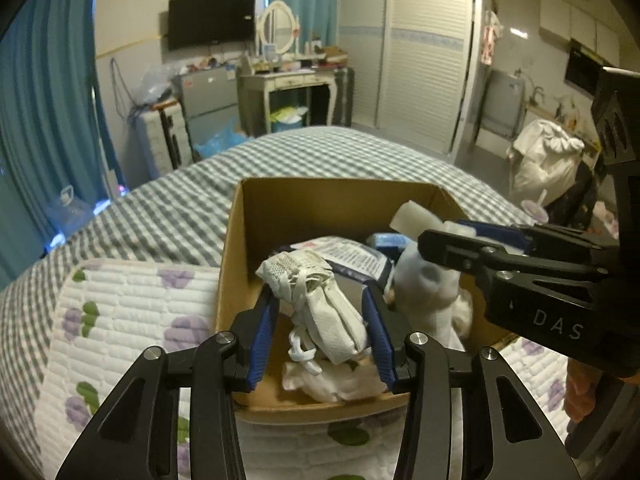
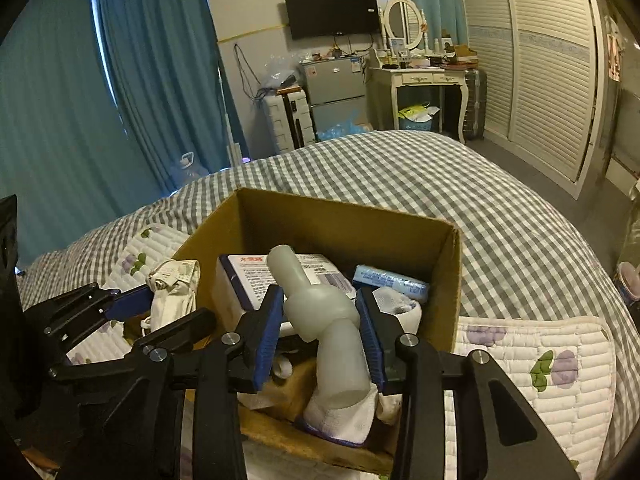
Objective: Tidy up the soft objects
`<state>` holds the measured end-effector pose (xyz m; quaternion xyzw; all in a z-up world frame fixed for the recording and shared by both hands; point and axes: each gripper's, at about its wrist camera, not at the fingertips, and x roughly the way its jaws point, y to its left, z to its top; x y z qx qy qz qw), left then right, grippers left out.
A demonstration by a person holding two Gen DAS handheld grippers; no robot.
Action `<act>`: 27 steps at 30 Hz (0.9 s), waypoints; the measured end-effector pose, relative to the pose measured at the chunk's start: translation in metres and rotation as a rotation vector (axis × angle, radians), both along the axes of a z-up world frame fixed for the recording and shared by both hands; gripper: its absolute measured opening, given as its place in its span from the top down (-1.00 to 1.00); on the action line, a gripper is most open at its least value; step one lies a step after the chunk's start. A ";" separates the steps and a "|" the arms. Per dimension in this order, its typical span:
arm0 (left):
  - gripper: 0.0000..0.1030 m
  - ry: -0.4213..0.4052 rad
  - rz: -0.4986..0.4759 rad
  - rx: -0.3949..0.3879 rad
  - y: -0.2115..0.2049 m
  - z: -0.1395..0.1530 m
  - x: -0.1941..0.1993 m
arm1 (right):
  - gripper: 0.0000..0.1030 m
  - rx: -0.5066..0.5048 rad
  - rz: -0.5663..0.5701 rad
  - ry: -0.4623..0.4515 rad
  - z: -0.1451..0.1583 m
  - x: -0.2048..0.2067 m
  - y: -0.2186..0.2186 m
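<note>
A brown cardboard box sits on the bed; it also shows in the right wrist view. My left gripper is shut on a white cloth pouch with strings, held over the box; the pouch also shows in the right wrist view. My right gripper is shut on a translucent white soft bottle-shaped piece, held over the box; it also shows in the left wrist view. Inside lie white cloths, a blue-and-white printed pack and a blue packet.
The box rests on a grey checked bedcover beside a white quilted pad with purple flowers. Beyond the bed stand a dressing table, a small fridge, blue curtains and louvred wardrobe doors.
</note>
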<state>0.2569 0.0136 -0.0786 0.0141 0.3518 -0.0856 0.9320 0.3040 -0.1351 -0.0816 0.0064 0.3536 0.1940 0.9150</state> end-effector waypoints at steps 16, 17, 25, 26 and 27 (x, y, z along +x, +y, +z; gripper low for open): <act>-0.52 -0.214 0.102 0.028 -0.013 0.143 -0.097 | -0.25 -0.009 -0.093 -0.229 0.156 -0.106 -0.059; -0.65 -0.246 0.111 0.038 -0.014 0.160 -0.113 | -0.26 -0.006 -0.097 -0.262 0.174 -0.124 -0.065; -1.00 -0.508 0.104 0.058 -0.014 0.236 -0.222 | -0.96 0.020 -0.121 -0.438 0.247 -0.231 -0.086; -1.00 -0.529 0.098 0.048 -0.011 0.242 -0.234 | -1.00 0.022 -0.134 -0.455 0.251 -0.242 -0.087; -1.00 -0.539 0.094 0.043 -0.009 0.245 -0.242 | -1.00 0.025 -0.148 -0.469 0.254 -0.252 -0.088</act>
